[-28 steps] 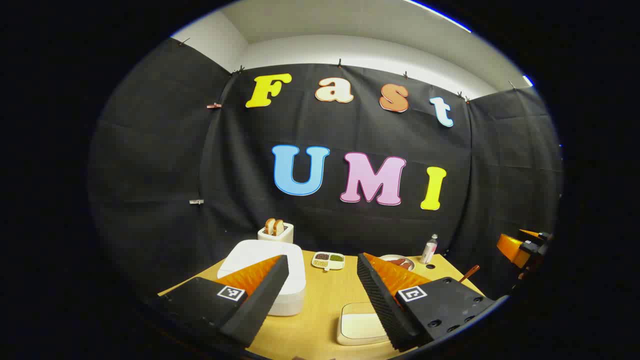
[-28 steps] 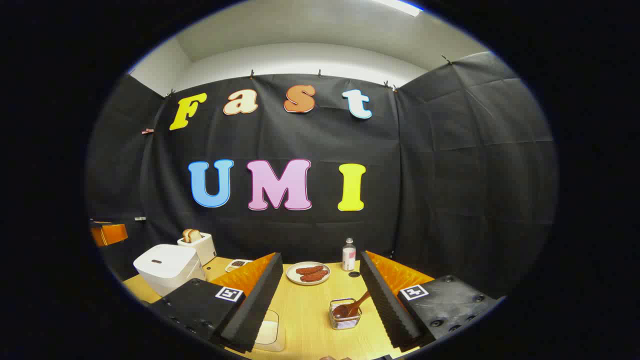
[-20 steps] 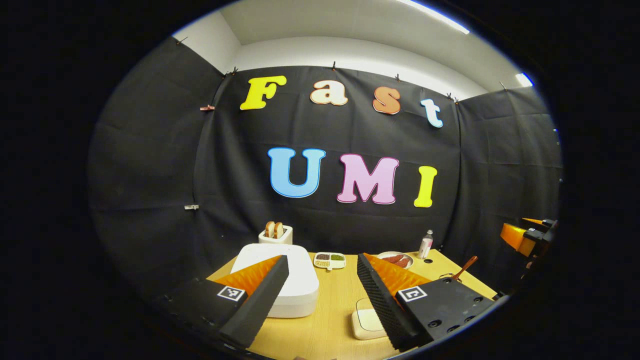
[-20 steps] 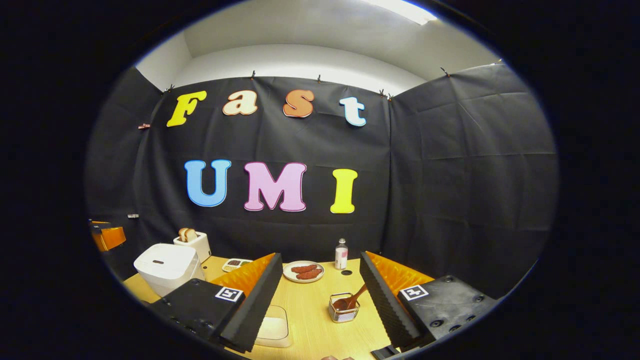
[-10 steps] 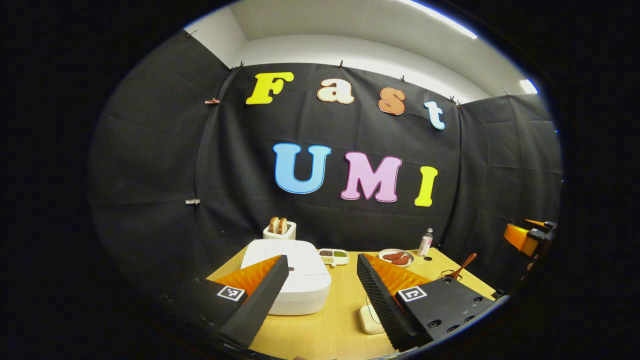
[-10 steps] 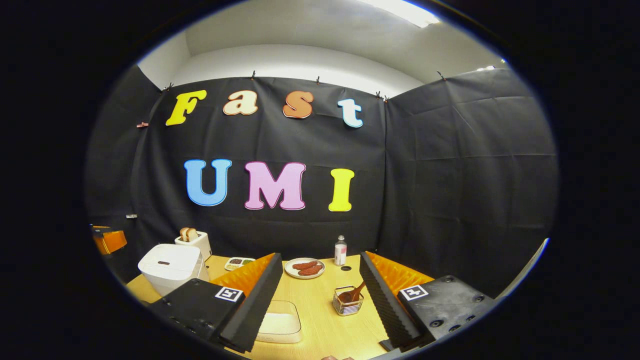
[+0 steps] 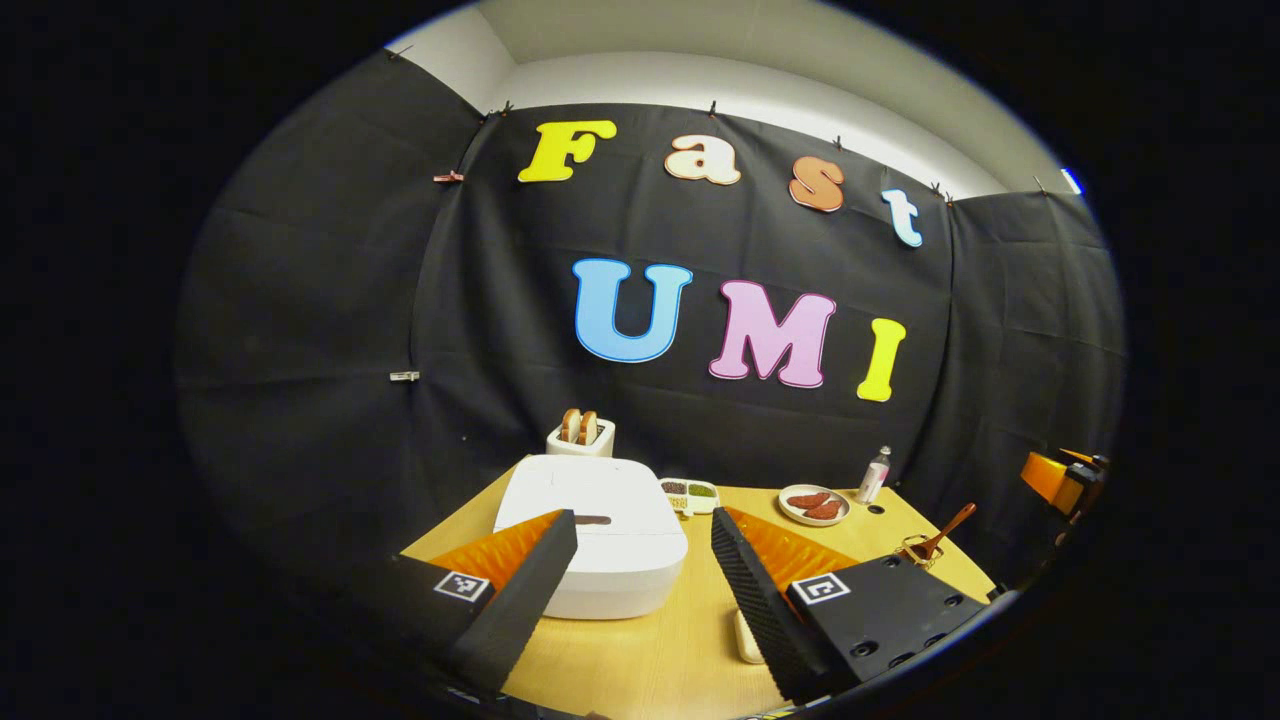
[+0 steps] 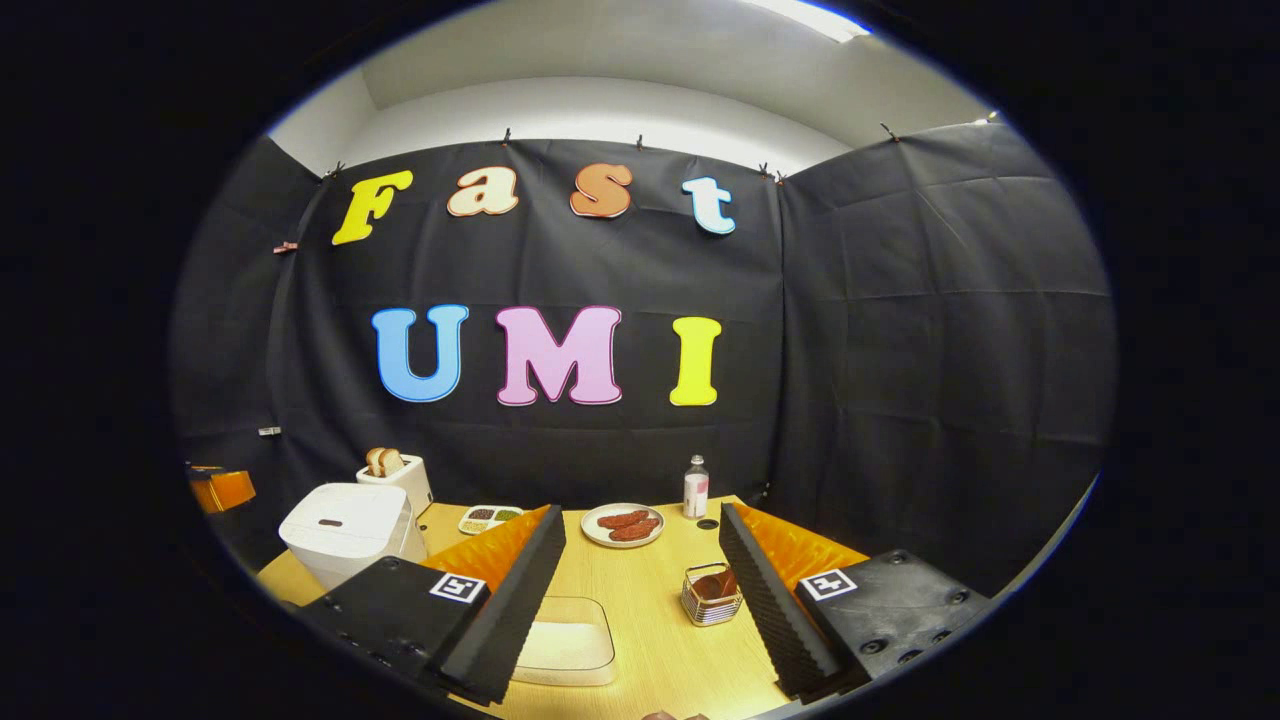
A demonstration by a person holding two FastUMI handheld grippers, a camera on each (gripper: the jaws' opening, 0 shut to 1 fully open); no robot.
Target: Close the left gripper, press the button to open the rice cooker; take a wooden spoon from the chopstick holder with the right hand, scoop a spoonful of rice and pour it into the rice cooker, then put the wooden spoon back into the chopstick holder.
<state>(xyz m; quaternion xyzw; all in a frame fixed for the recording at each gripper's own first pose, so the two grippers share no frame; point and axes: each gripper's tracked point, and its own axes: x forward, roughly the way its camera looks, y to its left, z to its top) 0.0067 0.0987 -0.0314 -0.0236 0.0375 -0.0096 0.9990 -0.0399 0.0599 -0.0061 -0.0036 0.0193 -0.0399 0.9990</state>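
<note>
Table stock, listed left to right.

Left gripper point(image 7: 640, 590): fingers spread wide, grasping nothing; it hung in front of the rice cooker, probably lined up for the button press, though the closing step was not yet done.

Rice cooker point(image 7: 600, 535): white, lid down, at the table's left; the dark button point(image 7: 592, 520) sat on the lid's near side, facing the fingers.

Rice box point(image 8: 568, 640): shallow and pale, at the front centre, between cooker and holder, likely so the scoop travels little.

Chopstick holder point(image 8: 710, 597): wire basket right of centre, with the wooden spoon point(image 7: 945, 532) leaning in it, handle up for taking.

Right gripper point(image 8: 640, 600): fingers released, empty, near the holder but apart from it.
</note>
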